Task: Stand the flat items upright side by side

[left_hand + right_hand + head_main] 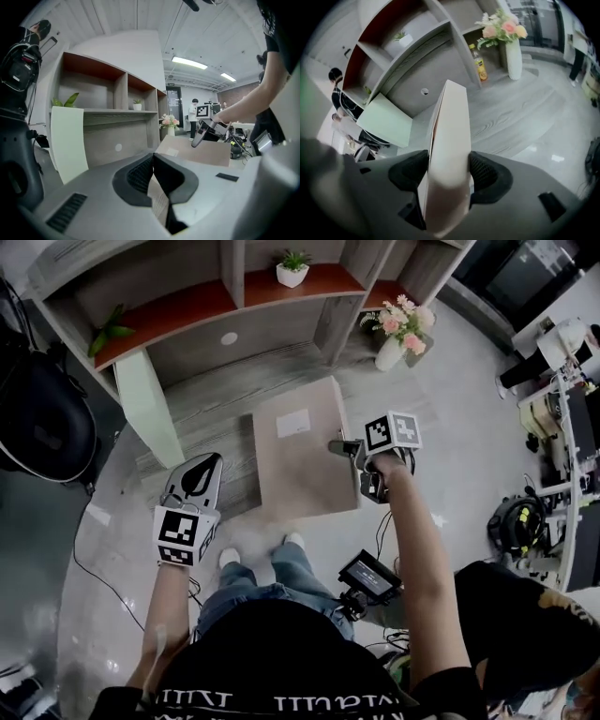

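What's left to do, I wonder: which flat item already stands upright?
The pale green panel, standing on edge against the shelf unit. The brown cardboard box is clamped between the jaws of the right gripper.

A grey wood-grain shelving unit with red-brown shelf tops stands beyond the right gripper. A small potted plant sits on its upper shelf and a vase of pink flowers at its end. The floor is glossy grey, with strip lights overhead.
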{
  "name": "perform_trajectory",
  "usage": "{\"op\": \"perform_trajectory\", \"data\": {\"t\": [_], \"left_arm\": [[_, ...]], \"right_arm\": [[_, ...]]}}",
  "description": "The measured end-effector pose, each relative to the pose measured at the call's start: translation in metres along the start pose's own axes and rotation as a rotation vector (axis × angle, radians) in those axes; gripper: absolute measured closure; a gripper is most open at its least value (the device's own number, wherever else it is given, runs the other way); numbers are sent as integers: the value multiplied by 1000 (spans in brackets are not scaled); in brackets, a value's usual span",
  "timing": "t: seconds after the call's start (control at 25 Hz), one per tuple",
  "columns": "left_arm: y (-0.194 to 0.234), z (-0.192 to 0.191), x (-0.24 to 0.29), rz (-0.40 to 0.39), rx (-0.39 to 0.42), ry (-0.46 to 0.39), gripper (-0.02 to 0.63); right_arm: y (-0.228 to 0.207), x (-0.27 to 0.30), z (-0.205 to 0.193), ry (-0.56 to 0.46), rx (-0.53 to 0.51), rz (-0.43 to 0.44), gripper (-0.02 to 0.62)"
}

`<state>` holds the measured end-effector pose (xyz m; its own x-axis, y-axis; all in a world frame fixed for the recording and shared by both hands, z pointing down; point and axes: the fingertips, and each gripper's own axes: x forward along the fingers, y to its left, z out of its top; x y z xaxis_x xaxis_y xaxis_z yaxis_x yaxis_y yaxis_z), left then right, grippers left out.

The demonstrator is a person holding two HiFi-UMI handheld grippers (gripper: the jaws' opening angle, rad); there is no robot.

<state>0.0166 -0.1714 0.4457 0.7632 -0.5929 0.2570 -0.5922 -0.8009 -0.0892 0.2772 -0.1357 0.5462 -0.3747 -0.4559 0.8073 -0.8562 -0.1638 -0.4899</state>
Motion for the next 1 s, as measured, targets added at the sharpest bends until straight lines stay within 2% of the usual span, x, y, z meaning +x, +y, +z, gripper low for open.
{"op": "perform_trajectory", "data": {"t": [0.44,0.72,0.8,1.0], "left_arm": [[21,7,-15,52,-12,-44,592],[36,8,-24,83,-22,-52,592],[39,9,-24,91,-22,-55,592],[40,13,-20,104,-13,-57,592]], "right_arm": [[61,-15,58,94,-541,-342,298],[80,-7,73,137,-973,-615,295],[81,-5,73,157,-1023,-638,290],[77,-4,76,198,-1026,-562,281]]}}
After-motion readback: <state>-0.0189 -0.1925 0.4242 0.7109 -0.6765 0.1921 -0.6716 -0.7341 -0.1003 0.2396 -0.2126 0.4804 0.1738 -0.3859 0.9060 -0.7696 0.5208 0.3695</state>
